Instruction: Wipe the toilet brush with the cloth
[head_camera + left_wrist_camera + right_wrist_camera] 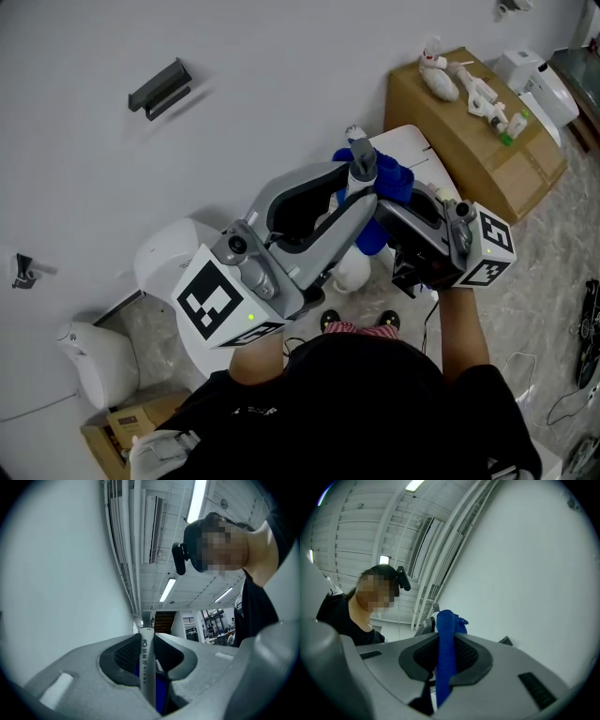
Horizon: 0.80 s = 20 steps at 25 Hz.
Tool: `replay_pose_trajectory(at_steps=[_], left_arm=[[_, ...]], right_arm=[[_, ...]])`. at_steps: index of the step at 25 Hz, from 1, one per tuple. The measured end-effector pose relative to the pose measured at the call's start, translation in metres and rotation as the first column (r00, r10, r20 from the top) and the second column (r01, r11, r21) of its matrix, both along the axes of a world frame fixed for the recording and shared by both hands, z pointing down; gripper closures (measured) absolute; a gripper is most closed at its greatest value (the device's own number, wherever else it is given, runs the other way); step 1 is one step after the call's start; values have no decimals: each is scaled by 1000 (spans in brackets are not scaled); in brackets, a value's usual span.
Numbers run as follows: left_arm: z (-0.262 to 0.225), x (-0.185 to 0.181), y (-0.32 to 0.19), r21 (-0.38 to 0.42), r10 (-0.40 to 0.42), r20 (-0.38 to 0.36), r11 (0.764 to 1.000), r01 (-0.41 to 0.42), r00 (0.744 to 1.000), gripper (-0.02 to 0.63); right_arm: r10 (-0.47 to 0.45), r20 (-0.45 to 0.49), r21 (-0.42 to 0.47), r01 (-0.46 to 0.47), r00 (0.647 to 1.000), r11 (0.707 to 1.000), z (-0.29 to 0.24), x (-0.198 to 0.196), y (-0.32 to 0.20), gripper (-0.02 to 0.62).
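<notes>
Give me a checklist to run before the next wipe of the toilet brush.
1. Left gripper jaws clamped on the brush handle: ok.
2. Right gripper jaws clamped on the blue cloth: ok.
3. Cloth pressed against the handle: cannot tell; they overlap in the head view.
4. Brush head free to move: cannot tell, hidden below the grippers.
5. Cardboard box clear of both grippers: ok.

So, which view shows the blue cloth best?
The right gripper view: the blue cloth runs up the middle, clamped between the jaws. The head view shows it bunched and partly hidden; the left gripper view, only a sliver.
</notes>
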<state>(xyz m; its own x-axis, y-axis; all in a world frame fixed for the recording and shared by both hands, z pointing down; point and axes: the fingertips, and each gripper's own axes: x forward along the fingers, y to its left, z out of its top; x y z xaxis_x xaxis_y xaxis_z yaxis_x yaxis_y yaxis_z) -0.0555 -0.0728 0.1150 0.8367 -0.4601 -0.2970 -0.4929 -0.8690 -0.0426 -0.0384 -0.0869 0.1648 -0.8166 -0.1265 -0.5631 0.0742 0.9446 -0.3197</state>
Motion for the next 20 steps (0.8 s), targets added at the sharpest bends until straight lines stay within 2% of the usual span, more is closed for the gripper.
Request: replay_pose_trajectory(at_steps=[20], left_arm=[[-3, 0, 2, 2, 2, -4, 1000, -2, 1000, 517]], right_arm=[[-26, -60, -34, 24, 998, 999, 22, -10, 5, 534]])
